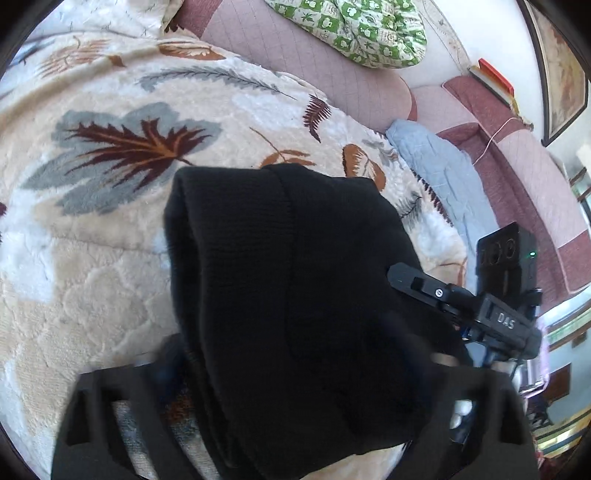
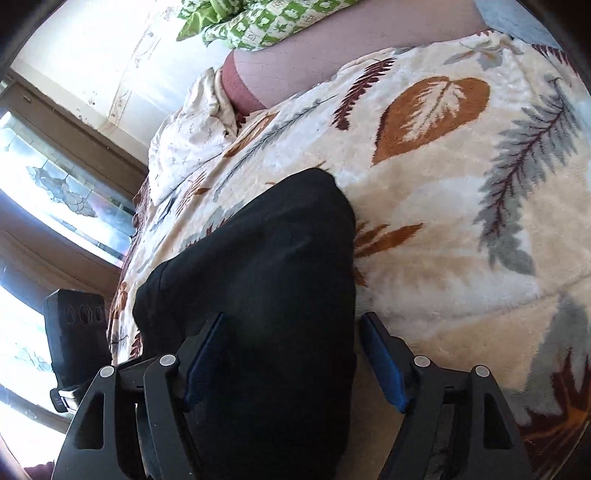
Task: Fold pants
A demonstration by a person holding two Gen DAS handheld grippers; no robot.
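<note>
Black pants [image 1: 295,295] bunched and folded over on the leaf-print fleece blanket [image 1: 110,240], ribbed band visible along the far fold in the left wrist view. Left gripper [image 1: 295,424] mostly buried under the dark fabric; jaw gap hidden, cannot tell whether clamped. Right gripper [image 2: 291,365] spread wide, blue pads [image 2: 382,363] on either side of the pants [image 2: 266,295], left pad touching the cloth, right pad just off its edge, nothing pinched. Right gripper [image 1: 480,310] also seen at the pants' right edge from the left wrist. Green patterned pillow [image 1: 354,29] on the pink sofa back [image 1: 314,74] beyond.
</note>
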